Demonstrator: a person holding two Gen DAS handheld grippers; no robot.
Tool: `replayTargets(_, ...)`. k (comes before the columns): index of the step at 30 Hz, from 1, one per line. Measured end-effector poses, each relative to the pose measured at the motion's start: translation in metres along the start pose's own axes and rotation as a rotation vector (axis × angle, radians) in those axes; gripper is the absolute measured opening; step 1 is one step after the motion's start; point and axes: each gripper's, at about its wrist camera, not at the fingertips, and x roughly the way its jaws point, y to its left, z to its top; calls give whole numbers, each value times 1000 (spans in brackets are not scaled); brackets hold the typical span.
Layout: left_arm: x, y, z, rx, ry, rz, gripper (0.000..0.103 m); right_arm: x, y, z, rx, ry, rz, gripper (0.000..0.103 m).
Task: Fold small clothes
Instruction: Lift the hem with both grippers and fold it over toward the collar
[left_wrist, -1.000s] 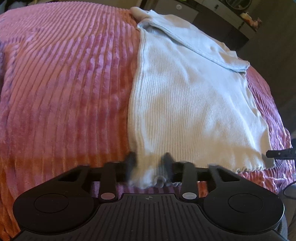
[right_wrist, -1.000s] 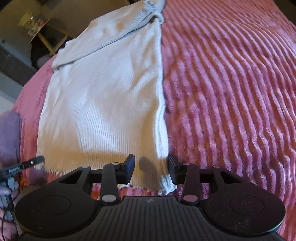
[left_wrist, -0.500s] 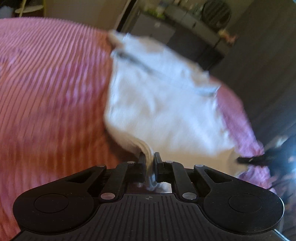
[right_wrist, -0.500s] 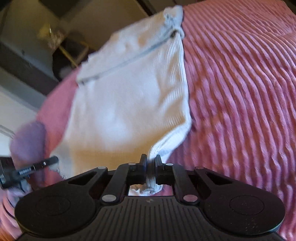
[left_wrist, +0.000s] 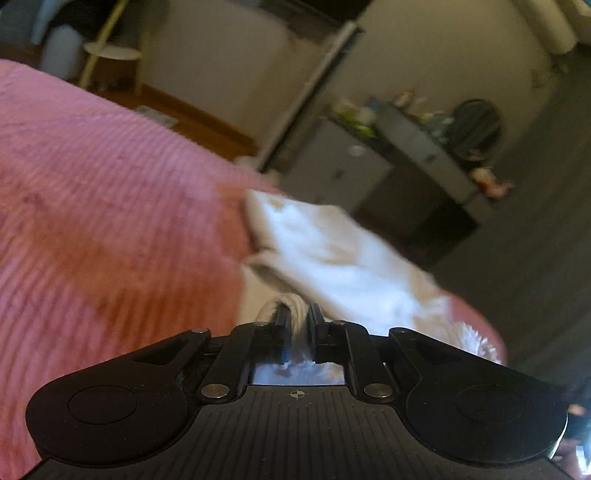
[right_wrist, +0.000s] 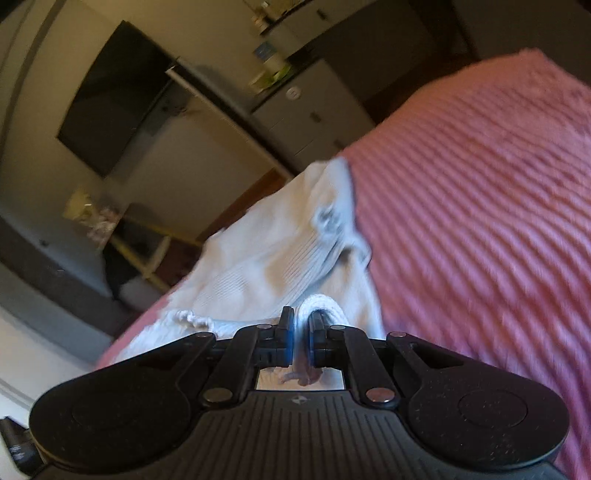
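Observation:
A small white ribbed garment (left_wrist: 343, 254) lies on a pink ribbed bedspread (left_wrist: 110, 221). My left gripper (left_wrist: 298, 325) is shut on the garment's bottom hem corner, which bulges between the jaws. My right gripper (right_wrist: 302, 325) is shut on the other hem corner of the same garment (right_wrist: 280, 258). Both corners are lifted off the bed and carried forward over the garment's body, so the cloth is doubling over toward its far end. Both views are blurred by motion.
The pink bedspread (right_wrist: 480, 221) spreads wide beside the garment. Beyond the bed's far edge stand grey cabinets (left_wrist: 369, 173), a cluttered shelf (left_wrist: 443, 122), a dark wall screen (right_wrist: 114, 96) and a small stool (left_wrist: 110, 55).
Both grippers closed on the hem corners, then lifted and swept forward. The garment went from flat to partly folded over itself, and the cameras tilted up toward the room.

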Motion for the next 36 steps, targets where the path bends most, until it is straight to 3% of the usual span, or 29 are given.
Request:
replayTargets(3, 14, 4, -2, 27, -16, 76, 33, 15, -1, 5, -58, -12, -62, 9)
replayTargets(5, 15, 10, -6, 68, -17, 91, 49, 17, 1, 1, -123, -46, -106, 15)
replayTargets(7, 15, 16, -10, 111, -7, 84, 58, 17, 2, -3, -201, -54, -119, 18)
replayTargets(10, 17, 23, -18, 162, 5, 54, 62, 17, 5, -11, -335, -49, -122, 34)
replayTargets(12, 27, 23, -20, 183, 20, 63, 65, 21, 7, -15, -402, -38, -133, 40)
replayTargets(15, 41, 18, -24, 210, 42, 53, 68, 34, 6, -16, -443, -11, -162, 40)
replayTargets(19, 60, 8, -22, 252, 47, 44, 67, 51, 7, -15, -451, 4, -160, 40)
replayTargets(21, 67, 3, -19, 266, 38, 55, 58, 59, 12, -13, -482, 5, -175, 36)
replayTargets(23, 74, 2, -14, 261, 44, 45, 27, 63, 17, -13, -514, 0, -177, 11)
replayTargets(25, 81, 2, -12, 257, 55, 59, 16, 62, 21, -14, -549, -24, -196, 7)
replayTargets(30, 84, 4, -13, 296, 53, 53, 13, 55, 30, -20, -603, -59, -149, 7)
replayTargets(33, 89, 4, -14, 312, 60, 60, 22, 63, 29, -18, -607, -36, -171, 9)
replayTargets(36, 91, 2, -13, 300, 58, 65, 18, 71, 23, -14, -561, -20, -185, 9)
